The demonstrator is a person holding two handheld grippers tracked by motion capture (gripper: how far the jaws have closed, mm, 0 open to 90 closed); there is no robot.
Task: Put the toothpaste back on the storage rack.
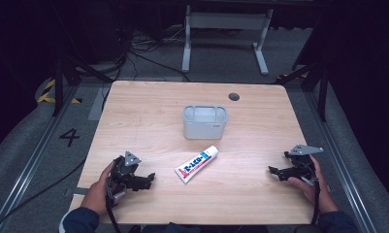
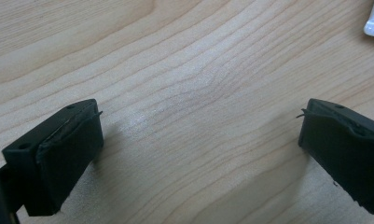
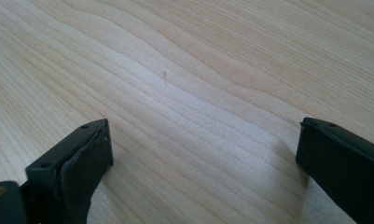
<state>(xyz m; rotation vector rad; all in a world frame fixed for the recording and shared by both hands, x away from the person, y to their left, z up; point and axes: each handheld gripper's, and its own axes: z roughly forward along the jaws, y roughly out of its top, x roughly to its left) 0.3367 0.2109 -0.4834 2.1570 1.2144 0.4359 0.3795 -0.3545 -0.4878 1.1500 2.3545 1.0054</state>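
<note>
High view: toothpaste tube [image 1: 196,164] just before bin [image 1: 205,122]; probably light, soft, slick. You grip mid-body. Left gripper [image 1: 150,176], right gripper [image 1: 272,170] spread, empty.

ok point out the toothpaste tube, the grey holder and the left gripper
toothpaste tube [image 1: 196,164], high view, middle of its printed body
grey holder [image 1: 204,127], high view, its front wall
left gripper [image 1: 151,177], high view, between its jaw tips
</note>
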